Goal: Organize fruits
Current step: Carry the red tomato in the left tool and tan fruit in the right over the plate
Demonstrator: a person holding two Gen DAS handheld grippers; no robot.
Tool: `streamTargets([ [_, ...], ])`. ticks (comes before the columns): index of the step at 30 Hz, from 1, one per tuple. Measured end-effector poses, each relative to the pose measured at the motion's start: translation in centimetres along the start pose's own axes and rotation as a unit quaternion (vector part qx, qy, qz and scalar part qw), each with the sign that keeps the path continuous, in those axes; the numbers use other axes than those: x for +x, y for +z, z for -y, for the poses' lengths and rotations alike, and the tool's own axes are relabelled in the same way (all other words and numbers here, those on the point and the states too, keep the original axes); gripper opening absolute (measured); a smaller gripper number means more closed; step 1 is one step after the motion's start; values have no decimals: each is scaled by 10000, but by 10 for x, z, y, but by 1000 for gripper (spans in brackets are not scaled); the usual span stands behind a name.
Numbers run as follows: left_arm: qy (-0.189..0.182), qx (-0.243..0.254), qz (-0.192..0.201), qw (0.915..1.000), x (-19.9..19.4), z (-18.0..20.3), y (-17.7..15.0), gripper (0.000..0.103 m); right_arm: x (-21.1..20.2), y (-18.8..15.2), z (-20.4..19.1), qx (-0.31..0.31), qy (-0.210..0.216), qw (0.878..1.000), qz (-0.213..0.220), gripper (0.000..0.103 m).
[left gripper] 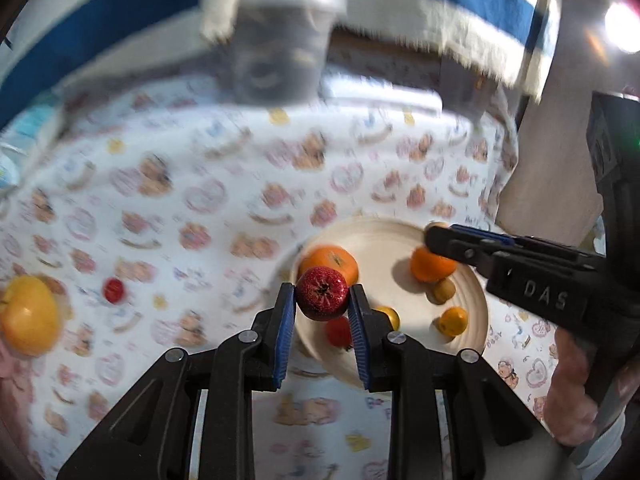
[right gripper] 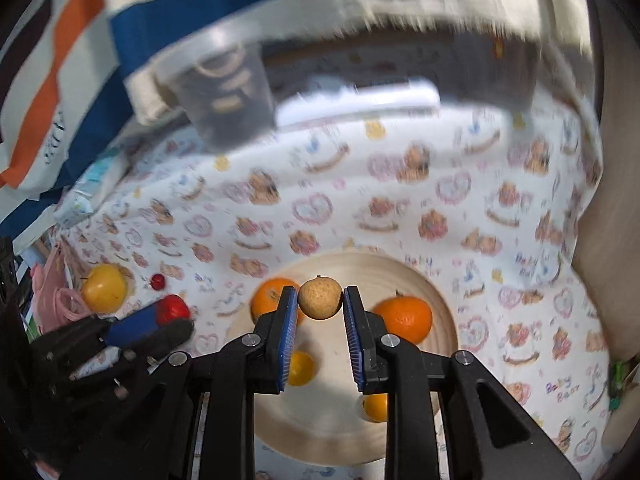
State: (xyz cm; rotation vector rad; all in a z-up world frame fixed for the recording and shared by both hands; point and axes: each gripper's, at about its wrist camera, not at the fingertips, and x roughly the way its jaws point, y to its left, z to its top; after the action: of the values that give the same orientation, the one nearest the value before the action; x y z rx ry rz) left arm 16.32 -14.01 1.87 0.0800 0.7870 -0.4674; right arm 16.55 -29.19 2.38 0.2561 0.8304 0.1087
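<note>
So both grippers have fruit in them right now. The left gripper (left gripper: 322, 300) is clamped on a small dark red fruit (left gripper: 322, 293), looks like a hawthorn berry with the star-shaped end facing the camera, pinched right at the tips of the blue pads. The right gripper (right gripper: 321, 299) is squeezing a little tan, rough-skinned round fruit (right gripper: 321, 297), longan maybe, again at the very tips.

Both are held above the pale round plate (right gripper: 360, 266) on the bear-print tablecloth (right gripper: 400, 208). On the plate there are two oranges (right gripper: 406, 318) plus a couple of smaller yellow-orange citrus (right gripper: 300, 368); the left view also shows another tan fruit (left gripper: 442, 291) and a red one (left gripper: 338, 332) in there.

Off the plate, out to the left on the cloth, sits a big yellow fruit (right gripper: 105, 288) with a tiny red berry (right gripper: 158, 280) near it. Background has a clear plastic cup (right gripper: 228, 92), all blurry
</note>
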Motion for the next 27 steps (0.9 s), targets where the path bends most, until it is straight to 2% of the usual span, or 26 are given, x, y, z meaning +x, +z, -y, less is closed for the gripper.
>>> streamTargets([
  [5, 10, 18, -171, 9999, 22, 2, -10, 26, 17, -8, -1, -68, -44, 9995, -292, 24],
  [11, 69, 46, -239, 9997, 31, -3, -15, 26, 43, -18, 3, -39, -124, 9972, -733, 24],
  [27, 139, 96, -344, 9993, 44, -6, -16, 26, 63, -23, 8, 31, -358, 9950, -936, 24],
])
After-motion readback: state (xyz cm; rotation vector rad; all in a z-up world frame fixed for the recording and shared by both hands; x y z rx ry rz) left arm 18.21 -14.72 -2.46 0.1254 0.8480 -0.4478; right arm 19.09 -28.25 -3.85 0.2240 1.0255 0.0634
